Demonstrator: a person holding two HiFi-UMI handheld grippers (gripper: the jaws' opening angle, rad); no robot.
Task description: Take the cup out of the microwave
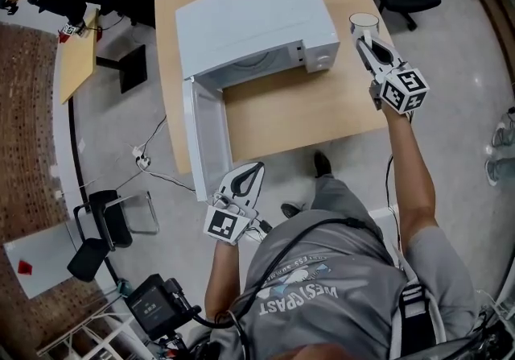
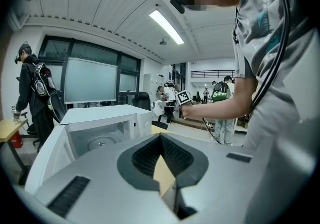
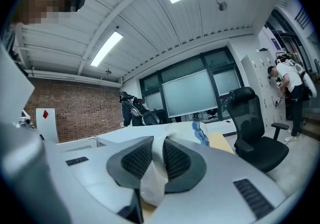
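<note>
right gripper (image 1: pixel 363 39) holds cup (image 1: pixel 364 23); shirt (image 1: pixel 322 266) reads "west coast".

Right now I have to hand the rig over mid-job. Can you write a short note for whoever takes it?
Right gripper: shut on the wall of the white cup, held outside the microwave, off its right side near the table edge.
Left gripper: shut, empty, low by the open door.
Microwave: door swung wide, turntable bare.
Done: cup is out of the microwave.
Left: probably set the cup on a bare part of the table and release it. Perhaps close the door.
</note>
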